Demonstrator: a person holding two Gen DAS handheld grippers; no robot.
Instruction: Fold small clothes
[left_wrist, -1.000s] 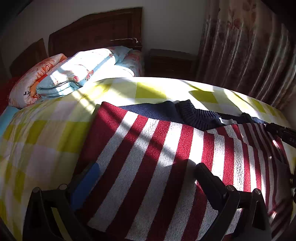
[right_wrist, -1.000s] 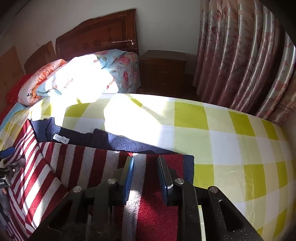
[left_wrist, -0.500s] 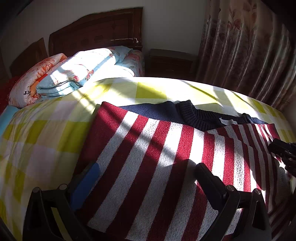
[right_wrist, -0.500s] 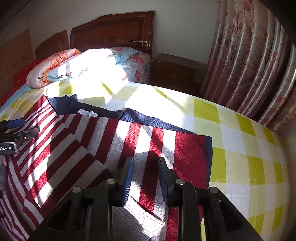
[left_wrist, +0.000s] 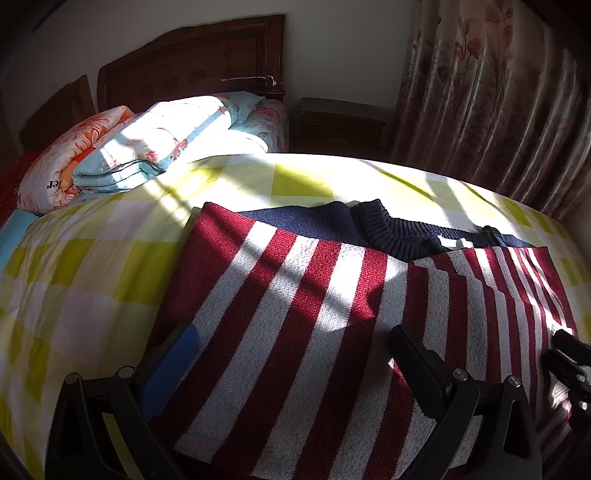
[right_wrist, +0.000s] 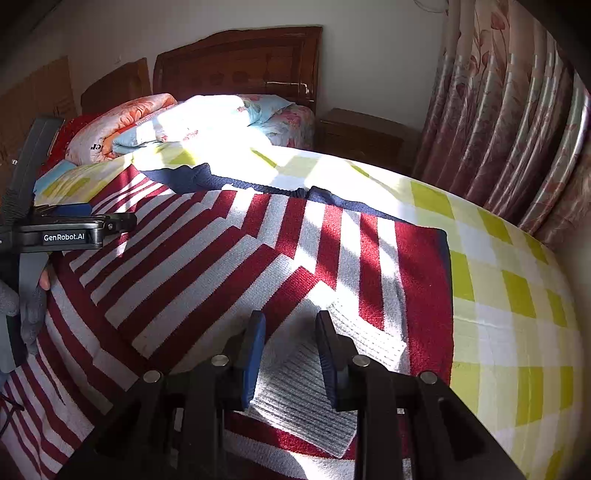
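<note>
- Red-and-white striped sweater lay flat on the yellow-checked bedspread, its navy collar toward twelve o'clock in our left wrist view and its stripes running from six toward twelve.
- Our left gripper hovered over the left half of the sweater with its fingers spread wide and nothing between them; the garment filled the view from nine through three o'clock.
- In the right wrist view, a sleeve lay folded across the body, its stripes slanting from about seven toward one o'clock against the upright stripes beneath.
- Our right gripper had its fingers a moderate way apart, with the grey ribbed cuff lying just beneath and between them at six o'clock; we could not tell whether the pads touched the knit.
- We judged the right gripper the nearer one to that cuff, since the left gripper showed out at nine o'clock, well apart from it.
- We judged the hem end to lie toward us, so a fold up toward the collar would run along the stripes.
</note>
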